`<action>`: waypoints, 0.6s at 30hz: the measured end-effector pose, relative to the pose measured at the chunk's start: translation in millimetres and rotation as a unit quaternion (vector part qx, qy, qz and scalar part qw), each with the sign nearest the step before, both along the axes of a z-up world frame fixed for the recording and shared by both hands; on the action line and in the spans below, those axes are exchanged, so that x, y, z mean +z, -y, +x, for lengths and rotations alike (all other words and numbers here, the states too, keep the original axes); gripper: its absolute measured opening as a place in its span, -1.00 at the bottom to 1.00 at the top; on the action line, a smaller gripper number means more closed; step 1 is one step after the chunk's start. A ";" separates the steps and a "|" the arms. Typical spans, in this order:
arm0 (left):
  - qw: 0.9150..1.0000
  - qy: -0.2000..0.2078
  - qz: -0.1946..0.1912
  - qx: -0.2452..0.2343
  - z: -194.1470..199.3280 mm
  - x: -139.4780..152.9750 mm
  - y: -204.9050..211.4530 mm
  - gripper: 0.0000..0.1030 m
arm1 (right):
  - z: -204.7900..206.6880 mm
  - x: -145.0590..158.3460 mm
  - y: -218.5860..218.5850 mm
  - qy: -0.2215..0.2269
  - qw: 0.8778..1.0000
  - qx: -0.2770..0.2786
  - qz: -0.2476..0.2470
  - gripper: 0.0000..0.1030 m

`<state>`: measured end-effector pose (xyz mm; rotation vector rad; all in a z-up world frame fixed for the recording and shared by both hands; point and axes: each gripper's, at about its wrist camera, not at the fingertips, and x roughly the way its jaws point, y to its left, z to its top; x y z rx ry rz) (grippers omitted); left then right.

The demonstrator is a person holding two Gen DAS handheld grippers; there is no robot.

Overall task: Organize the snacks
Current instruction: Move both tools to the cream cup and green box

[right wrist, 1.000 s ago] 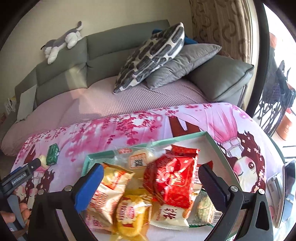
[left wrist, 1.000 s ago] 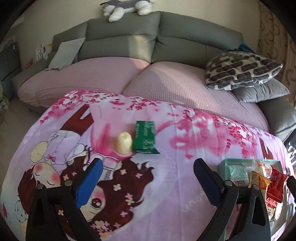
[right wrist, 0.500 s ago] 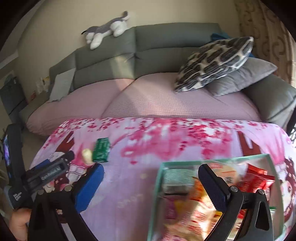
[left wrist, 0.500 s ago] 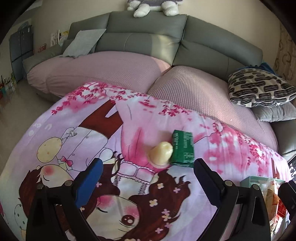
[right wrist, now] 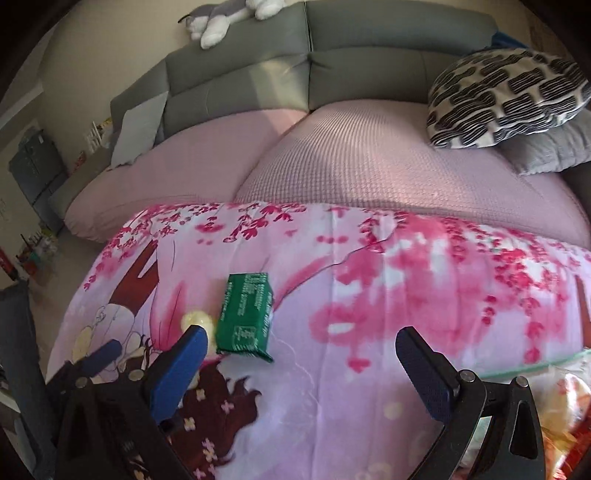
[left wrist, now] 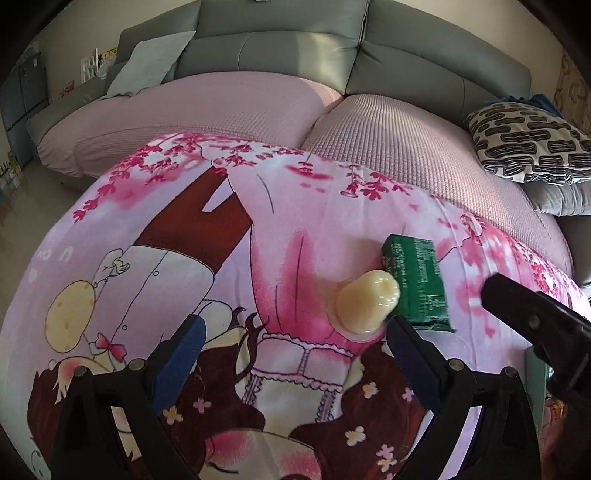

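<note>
1. Snacks first, though the biggest thing around them is the grey sofa with pink seat covers, running across the back of both views.
2. Next down is the pink cartoon-print blanket spread over the surface in front of it; the loose snacks sit on that.
3. A black-and-white patterned pillow leans on a grey cushion at the sofa's right end, and a grey-and-white plush toy lies on top of the backrest.
4. Right claw is spread wide with nothing between its fingers, hovering over the blanket just right of the green packet.
5. Left claw is also spread and empty, its right blue finger just in front of the pale snack.
6. A teal tray edge with wrapped snacks peeks in at the lower right of the right view; too blurry to sort out what's what.
7. Green snack packet lies flat on the blanket.
8. Touching its left side is the small pale yellow jelly cup.
</note>
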<state>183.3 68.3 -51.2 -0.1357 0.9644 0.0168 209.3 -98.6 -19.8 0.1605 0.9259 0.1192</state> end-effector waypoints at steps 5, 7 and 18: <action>1.000 -0.010 0.003 -0.008 4.4 -9.3 -8.1 0.91 | 23.0 -15.6 -18.7 -0.020 1.000 0.012 -0.001 0.99; 1.000 -0.009 0.004 -0.012 5.2 -10.2 -10.0 0.91 | 29.8 -20.6 -23.7 -0.027 1.000 0.013 -0.004 0.96; 0.999 -0.009 0.009 -0.033 9.8 -11.9 -8.8 0.91 | 52.1 -39.0 -38.0 -0.055 0.998 0.020 -0.021 0.68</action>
